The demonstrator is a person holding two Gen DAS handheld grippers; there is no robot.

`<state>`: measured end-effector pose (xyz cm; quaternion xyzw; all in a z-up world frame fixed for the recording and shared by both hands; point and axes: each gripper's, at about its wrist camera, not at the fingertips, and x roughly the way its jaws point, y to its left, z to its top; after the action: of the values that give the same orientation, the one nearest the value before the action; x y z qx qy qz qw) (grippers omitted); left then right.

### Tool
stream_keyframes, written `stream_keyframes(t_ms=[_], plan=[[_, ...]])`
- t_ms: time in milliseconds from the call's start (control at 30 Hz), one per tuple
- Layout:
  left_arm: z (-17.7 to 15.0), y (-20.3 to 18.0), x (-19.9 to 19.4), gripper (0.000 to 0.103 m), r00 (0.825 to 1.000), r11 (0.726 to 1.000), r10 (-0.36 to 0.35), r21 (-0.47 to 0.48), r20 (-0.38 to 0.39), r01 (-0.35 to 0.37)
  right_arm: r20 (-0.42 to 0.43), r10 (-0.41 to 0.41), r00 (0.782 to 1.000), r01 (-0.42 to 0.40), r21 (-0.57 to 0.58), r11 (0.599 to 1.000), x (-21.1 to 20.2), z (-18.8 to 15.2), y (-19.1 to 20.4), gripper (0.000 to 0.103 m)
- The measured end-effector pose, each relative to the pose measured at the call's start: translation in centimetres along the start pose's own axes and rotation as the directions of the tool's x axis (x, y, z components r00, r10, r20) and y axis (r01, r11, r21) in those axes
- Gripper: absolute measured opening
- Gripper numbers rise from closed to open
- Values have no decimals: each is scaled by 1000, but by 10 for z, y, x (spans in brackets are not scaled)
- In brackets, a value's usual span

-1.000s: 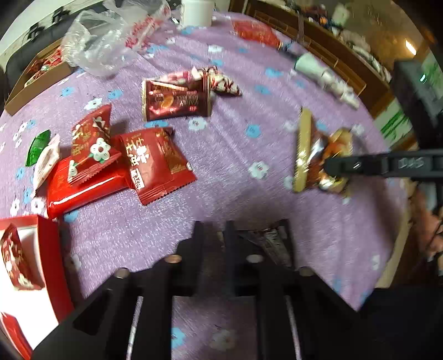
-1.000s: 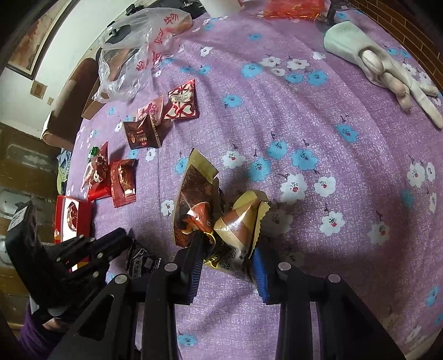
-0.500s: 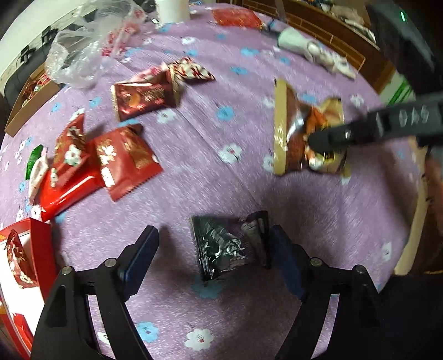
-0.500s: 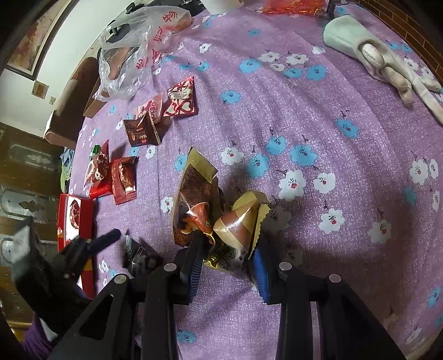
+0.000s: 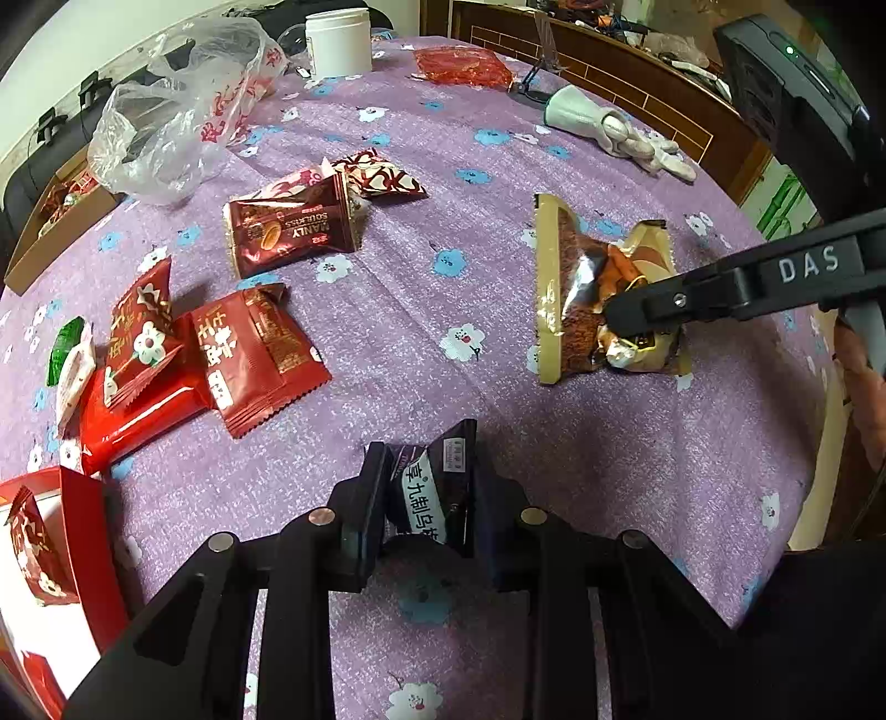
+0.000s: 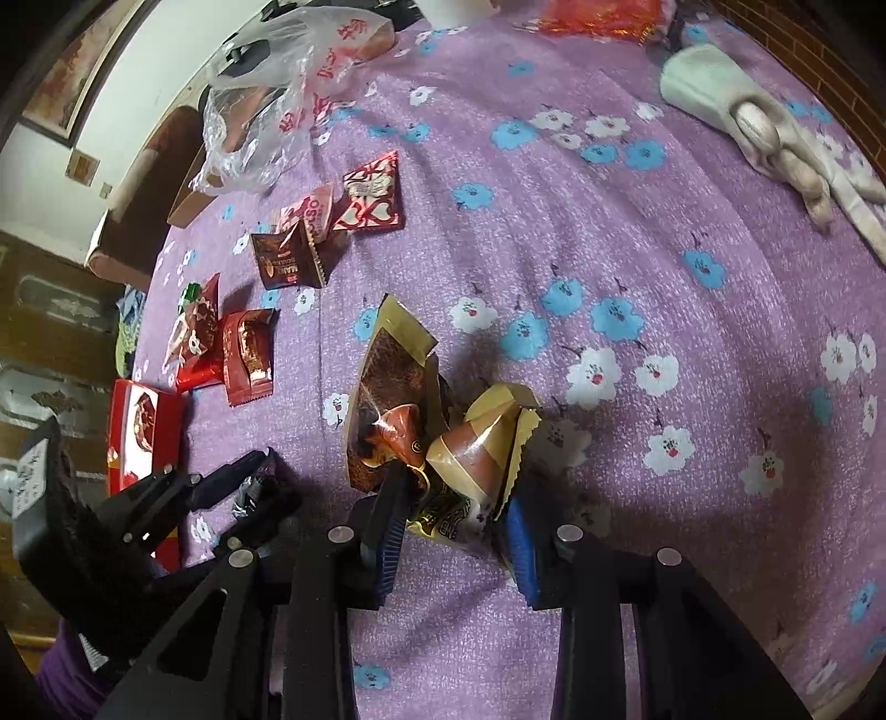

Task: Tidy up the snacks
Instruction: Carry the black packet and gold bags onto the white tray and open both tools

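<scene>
The surface is covered by a purple cloth printed with blue and white flowers. Red snack packets are clustered at its left side, with a dark brown packet and a heart-patterned packet farther back. A clear plastic bag, a white jar, a pale glove and a red box are also seen on it.

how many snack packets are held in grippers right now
3, though more may be hidden: a black foil packet in the left gripper, and two gold-brown wrappers in the right gripper.
</scene>
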<state>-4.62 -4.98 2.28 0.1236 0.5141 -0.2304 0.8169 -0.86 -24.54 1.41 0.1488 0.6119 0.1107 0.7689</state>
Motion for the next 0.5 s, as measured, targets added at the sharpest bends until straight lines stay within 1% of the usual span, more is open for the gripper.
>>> stream_keyframes(t_ms=[100,233,367,433,500], plan=[[-3,11,-3,24,1000,1000,0,-31,2,0,1,-4,1000,4,-20,1000,1,1,8,32],[-7,33,-13,23,1000,994,-11,-109,27,14,-6,5,1000,-6,-51,999,3,0,21,32],[-11,48,-35,23,998,986,38,-162,55,-28,-21,31,999,-33,-85,996,6,-1,37,32],[-15,52,-53,23,993,983,87,-169,75,-73,-26,43,999,-46,-111,993,6,0,47,32],[-20,55,-70,23,987,979,124,-175,99,-106,-35,76,996,-80,-131,988,6,1,61,32]])
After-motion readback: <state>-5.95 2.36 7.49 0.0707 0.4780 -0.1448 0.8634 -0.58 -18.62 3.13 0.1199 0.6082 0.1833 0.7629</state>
